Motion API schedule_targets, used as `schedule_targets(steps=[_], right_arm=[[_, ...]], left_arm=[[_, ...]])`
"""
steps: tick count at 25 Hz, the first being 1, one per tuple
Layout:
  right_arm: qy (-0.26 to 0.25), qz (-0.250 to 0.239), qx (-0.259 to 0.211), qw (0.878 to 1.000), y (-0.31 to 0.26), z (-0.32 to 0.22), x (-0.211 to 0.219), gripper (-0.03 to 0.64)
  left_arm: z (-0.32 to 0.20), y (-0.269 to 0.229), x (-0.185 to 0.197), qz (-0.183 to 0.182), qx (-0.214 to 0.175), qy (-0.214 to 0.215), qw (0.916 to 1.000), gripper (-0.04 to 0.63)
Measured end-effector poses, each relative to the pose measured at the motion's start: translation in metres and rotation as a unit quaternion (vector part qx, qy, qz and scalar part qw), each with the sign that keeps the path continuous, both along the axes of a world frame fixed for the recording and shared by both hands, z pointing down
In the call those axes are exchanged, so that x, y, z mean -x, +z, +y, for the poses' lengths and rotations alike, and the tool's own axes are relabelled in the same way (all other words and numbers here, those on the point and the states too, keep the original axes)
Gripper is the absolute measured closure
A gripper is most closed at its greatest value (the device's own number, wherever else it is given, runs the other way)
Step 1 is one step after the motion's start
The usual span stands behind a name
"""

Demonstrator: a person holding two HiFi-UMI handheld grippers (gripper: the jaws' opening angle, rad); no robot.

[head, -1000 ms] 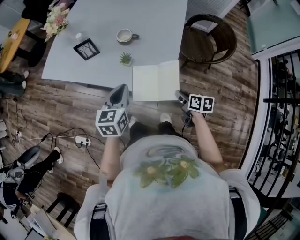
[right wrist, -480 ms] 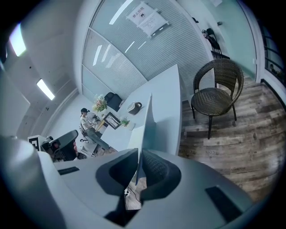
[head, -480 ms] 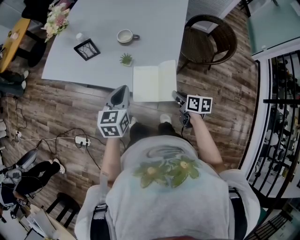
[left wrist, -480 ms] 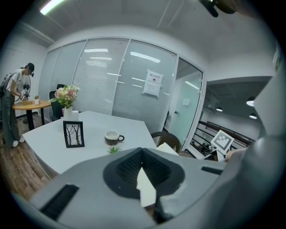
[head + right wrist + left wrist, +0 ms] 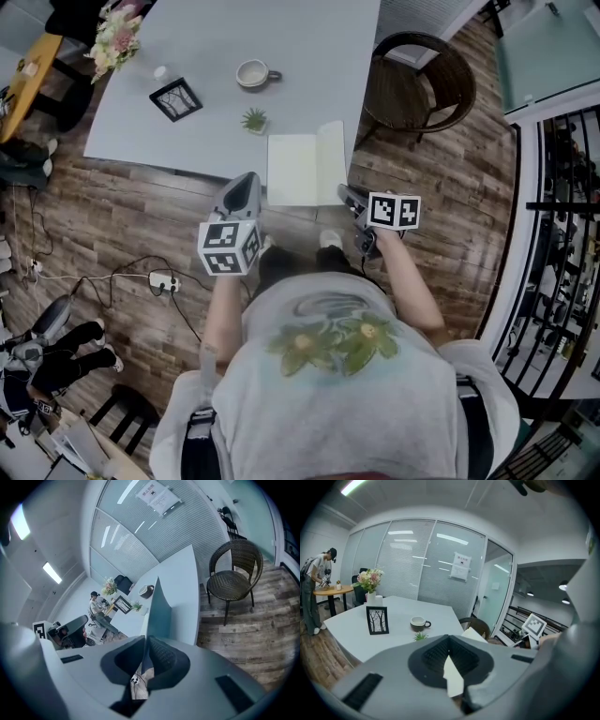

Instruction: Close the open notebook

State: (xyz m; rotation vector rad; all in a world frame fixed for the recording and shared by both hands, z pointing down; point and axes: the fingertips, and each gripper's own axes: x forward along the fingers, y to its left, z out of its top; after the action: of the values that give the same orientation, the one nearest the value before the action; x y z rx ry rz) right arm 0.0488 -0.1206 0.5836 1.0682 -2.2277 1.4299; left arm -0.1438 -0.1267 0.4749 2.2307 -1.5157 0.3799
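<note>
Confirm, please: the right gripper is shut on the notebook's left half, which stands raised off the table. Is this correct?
Not quite. The right gripper is shut on the notebook's right half, not the left one; that half stands raised off the table. The head view shows it, and the right gripper view shows that half between the jaws.

A pale table (image 5: 309,56) carries a cup (image 5: 250,73), with a black picture frame (image 5: 175,98) at the cup's 8 o'clock and a small plant (image 5: 253,119) at its 6 o'clock. Flowers (image 5: 114,37) stand at the table's 9 o'clock edge, and a wicker chair (image 5: 417,84) sits at its 3 o'clock.
</note>
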Motion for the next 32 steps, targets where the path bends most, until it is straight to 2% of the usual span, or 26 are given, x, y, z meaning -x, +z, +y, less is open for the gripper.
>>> schedule_targets(steps=[32], right_arm=[[-0.038, -0.027, 0.007, 0.999, -0.002, 0.001, 0.036, 0.574]], left_arm=[[-0.004, 0.009, 0.006, 0.001, 0.012, -0.001, 0.9999, 0.591]])
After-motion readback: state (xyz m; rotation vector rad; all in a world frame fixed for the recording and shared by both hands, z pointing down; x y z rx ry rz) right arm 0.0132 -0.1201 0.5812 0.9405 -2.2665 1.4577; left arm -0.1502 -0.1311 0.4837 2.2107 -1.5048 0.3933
